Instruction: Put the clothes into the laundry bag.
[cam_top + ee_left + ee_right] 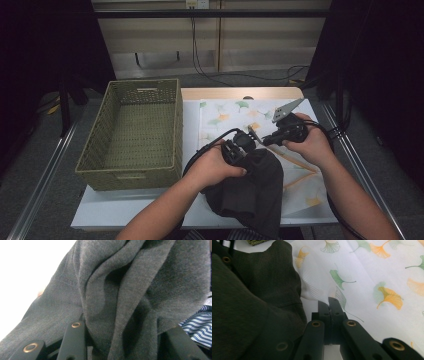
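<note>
A dark grey garment (250, 187) is seen in the high view bunched just below and between the two grippers, draped over the near edge of the counter (125, 207). The left gripper (239, 146) is held at the upper edge of that cloth, and in the left gripper view a thick fold of the grey knit (120, 302) is seen gathered between its two black jaws, which are closed on it at a middling width; this grip cannot be made out from above, where the hand (215, 167) covers the jaws. Past the fold, to the right of that gripper, a piece of blue and white striped fabric (198, 327) is shown, which is barely seen from above. The right gripper (254, 134) is seen in the high view just beside the left one, held by the right hand (310, 142). In the right gripper view its jaws are pressed fully together with nothing seen between them, their tips (331, 302) over a white sheet printed with green and orange leaves (374, 277); the garment (249, 310) lies directly to the left of this gripper, against its side. A woven green basket (132, 135) is shown in the high view well to the left of both grippers, on the counter beside the leaf-printed sheet (225, 112).
</note>
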